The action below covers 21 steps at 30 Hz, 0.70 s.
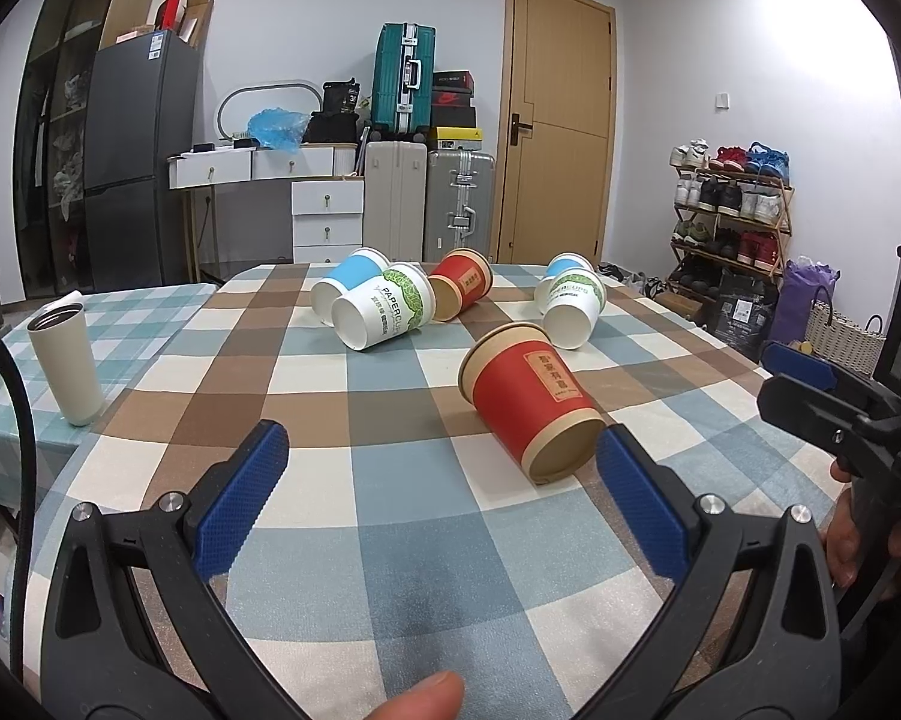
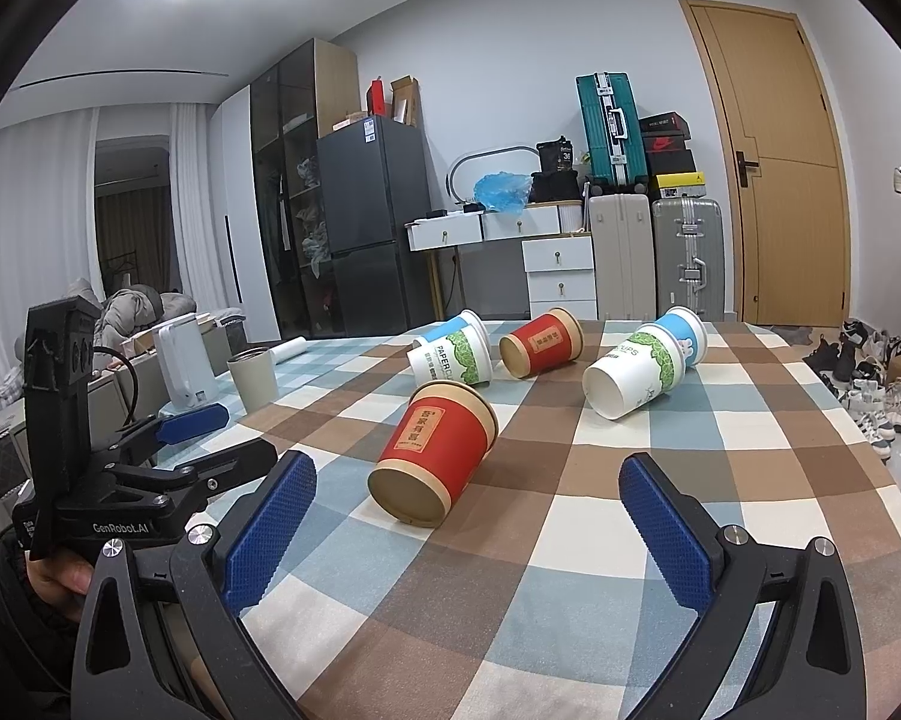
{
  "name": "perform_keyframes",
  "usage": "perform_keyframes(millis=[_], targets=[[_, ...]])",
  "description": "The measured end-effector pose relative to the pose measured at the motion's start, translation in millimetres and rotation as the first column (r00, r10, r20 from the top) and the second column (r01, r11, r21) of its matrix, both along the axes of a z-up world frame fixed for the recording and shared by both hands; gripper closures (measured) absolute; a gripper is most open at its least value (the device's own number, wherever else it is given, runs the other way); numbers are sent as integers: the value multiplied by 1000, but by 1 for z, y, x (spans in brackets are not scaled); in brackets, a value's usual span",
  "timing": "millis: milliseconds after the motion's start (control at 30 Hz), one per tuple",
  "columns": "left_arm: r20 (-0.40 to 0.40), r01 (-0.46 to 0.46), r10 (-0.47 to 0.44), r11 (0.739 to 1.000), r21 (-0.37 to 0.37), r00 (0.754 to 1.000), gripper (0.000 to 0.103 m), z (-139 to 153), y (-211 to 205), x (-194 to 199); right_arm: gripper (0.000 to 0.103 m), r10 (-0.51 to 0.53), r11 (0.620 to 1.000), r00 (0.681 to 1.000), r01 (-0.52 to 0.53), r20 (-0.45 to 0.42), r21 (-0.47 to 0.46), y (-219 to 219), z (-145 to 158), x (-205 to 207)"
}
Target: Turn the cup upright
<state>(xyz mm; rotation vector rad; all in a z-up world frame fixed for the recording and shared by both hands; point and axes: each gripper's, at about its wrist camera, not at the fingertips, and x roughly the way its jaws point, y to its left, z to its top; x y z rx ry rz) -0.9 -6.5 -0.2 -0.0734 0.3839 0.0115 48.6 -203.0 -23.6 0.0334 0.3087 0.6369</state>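
Several paper cups lie on their sides on the checked tablecloth [image 1: 390,480]. The nearest is a red cup [image 1: 528,399], base toward me, just ahead and right of my open left gripper [image 1: 444,456]; it also shows in the right wrist view [image 2: 435,450]. Behind it lie a white-green cup [image 1: 384,315] with a blue cup [image 1: 351,282], a second red cup [image 1: 462,282], and another white-green cup [image 1: 573,309] with a blue one [image 1: 564,267]. My right gripper [image 2: 468,483] is open and empty, just short of the near red cup; it shows at the right edge of the left wrist view [image 1: 810,378].
A beige tumbler [image 1: 66,363] stands upright on the left side of the table, with a white kettle [image 2: 183,366] beyond it. Past the table stand a fridge [image 1: 138,162], drawers, suitcases [image 1: 459,204], a door and a shoe rack [image 1: 729,216].
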Motion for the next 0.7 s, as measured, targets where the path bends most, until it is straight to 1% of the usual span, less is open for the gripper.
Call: perform_keyframes(millis=[700], targets=[[0,1,-1,1000,1,1000,1,0,0,0,0,-2,1000,1000,2,4,-1,-1,-1,1]])
